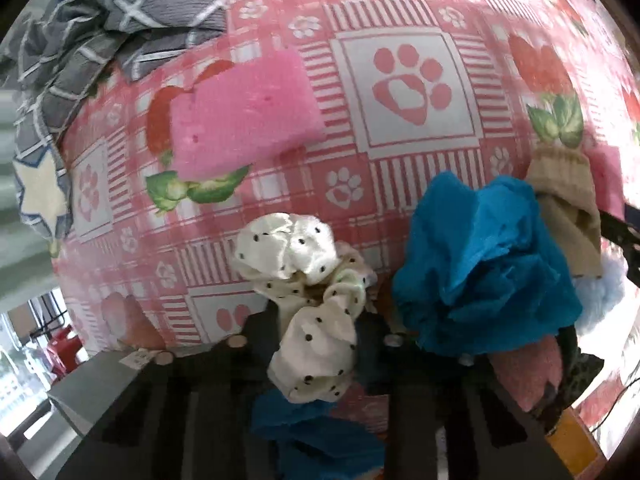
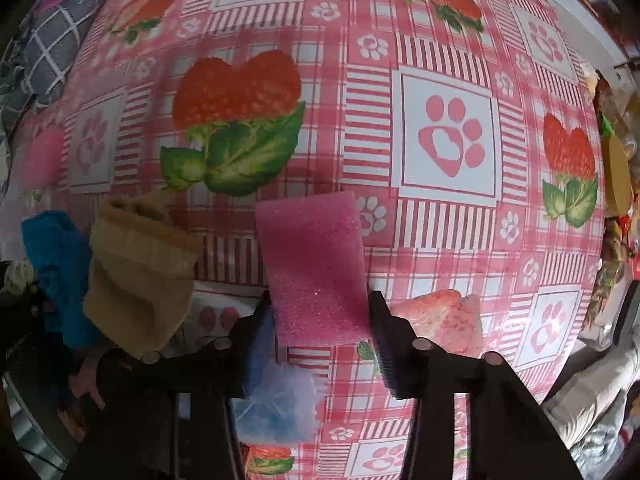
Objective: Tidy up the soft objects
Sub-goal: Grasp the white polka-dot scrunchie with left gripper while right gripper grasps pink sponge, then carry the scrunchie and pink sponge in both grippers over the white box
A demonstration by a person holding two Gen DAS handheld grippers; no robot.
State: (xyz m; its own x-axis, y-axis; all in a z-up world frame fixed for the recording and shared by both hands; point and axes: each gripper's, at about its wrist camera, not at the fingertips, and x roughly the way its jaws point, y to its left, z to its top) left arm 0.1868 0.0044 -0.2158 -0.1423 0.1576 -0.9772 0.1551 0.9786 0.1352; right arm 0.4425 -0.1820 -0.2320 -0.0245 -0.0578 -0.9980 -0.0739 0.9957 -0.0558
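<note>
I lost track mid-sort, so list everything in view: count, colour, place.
Foam sponge: one, pink, between the right claw's fingers.
Second foam sponge: one, pink, lying on the tablecloth, far left.
Scrunchie: one, cream with black dots, in the left claw.
Crumpled cloth: one, blue, beside the scrunchie.
Knit piece: one, tan, next to the blue cloth.
Fuzzy piece: one, pale pink, on the tablecloth.
Tablecloth: one, pink plaid with strawberries and paws.
Quilt: one, grey checked, far corner.
Left claw: one, black.
Right claw: one, black.
</note>
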